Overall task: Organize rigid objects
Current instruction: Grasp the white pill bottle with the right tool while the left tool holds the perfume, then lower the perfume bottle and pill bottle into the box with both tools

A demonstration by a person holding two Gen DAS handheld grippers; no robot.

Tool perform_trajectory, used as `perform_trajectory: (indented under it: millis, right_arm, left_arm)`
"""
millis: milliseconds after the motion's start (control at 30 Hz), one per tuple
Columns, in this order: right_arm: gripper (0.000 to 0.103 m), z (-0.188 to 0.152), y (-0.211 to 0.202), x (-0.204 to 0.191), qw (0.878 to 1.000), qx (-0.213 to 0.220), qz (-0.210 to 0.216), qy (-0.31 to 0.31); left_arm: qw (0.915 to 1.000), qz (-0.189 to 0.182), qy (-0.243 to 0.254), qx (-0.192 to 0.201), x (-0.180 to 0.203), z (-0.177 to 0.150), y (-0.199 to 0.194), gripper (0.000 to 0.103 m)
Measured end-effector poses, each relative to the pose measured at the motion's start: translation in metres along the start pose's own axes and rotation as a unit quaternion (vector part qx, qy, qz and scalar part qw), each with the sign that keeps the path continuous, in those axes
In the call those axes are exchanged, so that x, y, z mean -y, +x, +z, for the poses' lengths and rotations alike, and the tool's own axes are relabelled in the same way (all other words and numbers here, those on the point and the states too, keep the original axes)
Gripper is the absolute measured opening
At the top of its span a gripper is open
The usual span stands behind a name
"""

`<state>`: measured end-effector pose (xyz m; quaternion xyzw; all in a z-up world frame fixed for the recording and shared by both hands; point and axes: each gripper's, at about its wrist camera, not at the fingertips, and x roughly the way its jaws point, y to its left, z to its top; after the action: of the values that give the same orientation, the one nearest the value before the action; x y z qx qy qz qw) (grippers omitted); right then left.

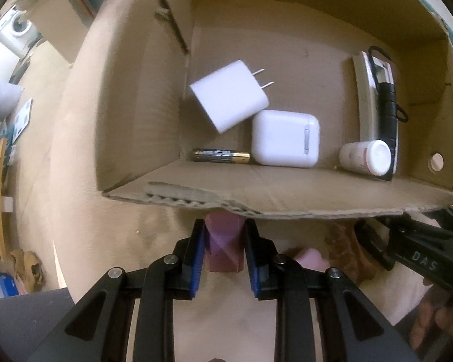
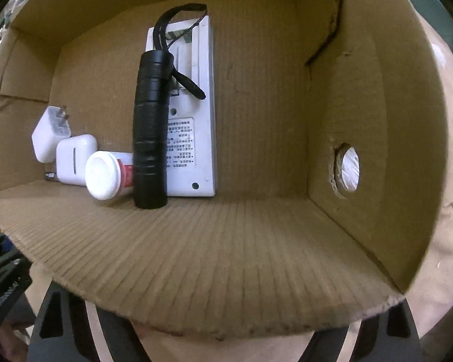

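Observation:
My left gripper (image 1: 225, 235) is shut on a purple block (image 1: 223, 246), held just outside the near wall of an open cardboard box (image 1: 287, 190). Inside the box lie a white charger plug (image 1: 229, 96), a white earbud case (image 1: 285, 138), a battery (image 1: 220, 156), a white-capped bottle (image 1: 365, 157), a black flashlight (image 2: 151, 126) and a white remote (image 2: 193, 114). My right gripper's fingertips are hidden under the box's near wall (image 2: 226, 286); only its arms show at the bottom of the right wrist view.
The box stands on a beige surface (image 1: 75, 150). The box's right wall has a round hole (image 2: 347, 169). Clutter and a white appliance (image 1: 18, 27) lie at far left. The right gripper body (image 1: 422, 256) shows at lower right in the left wrist view.

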<state>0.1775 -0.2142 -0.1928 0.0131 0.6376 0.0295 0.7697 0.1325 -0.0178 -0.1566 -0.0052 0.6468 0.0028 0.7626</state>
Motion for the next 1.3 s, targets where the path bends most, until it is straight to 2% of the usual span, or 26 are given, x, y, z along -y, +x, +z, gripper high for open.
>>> perform_trajectory:
  millis: [100, 133, 167, 300, 400, 800, 1067, 1300]
  right_arm:
    - [0.078, 0.001, -0.002, 0.000, 1.000, 0.006, -0.007, -0.003]
    - [0.060, 0.000, -0.002, 0.000, 1.000, 0.008, -0.016, -0.005]
    - [0.051, 0.000, -0.004, -0.001, 1.000, 0.009, -0.023, -0.007]
    - [0.050, 0.002, -0.011, 0.003, 1.000, 0.015, -0.007, -0.002]
    - [0.049, -0.001, -0.016, 0.006, 1.000, 0.017, 0.001, 0.007]
    - [0.049, -0.031, -0.055, 0.017, 0.999, 0.044, 0.009, 0.018]
    - [0.049, -0.065, -0.080, 0.027, 0.998, 0.052, 0.022, 0.021]
    - [0.049, -0.091, -0.113, 0.028, 0.996, 0.081, 0.042, 0.010]
  left_arm:
    - [1.0000, 0.004, -0.005, -0.001, -0.005, 0.002, 0.004, 0.023]
    - [1.0000, 0.005, -0.004, 0.000, -0.004, -0.003, 0.004, 0.023]
    - [1.0000, 0.007, -0.004, 0.001, 0.004, -0.008, 0.006, 0.023]
    - [0.9999, 0.010, -0.006, 0.001, 0.005, -0.014, 0.002, 0.023]
    - [0.9999, 0.002, -0.013, -0.003, -0.010, -0.008, -0.003, 0.023]
    - [0.9992, 0.014, -0.019, 0.031, -0.030, -0.027, -0.035, 0.023]
    - [0.9984, 0.025, -0.019, 0.046, -0.038, -0.041, -0.052, 0.023]
    - [0.9973, 0.019, -0.016, 0.069, -0.037, -0.051, -0.079, 0.023]
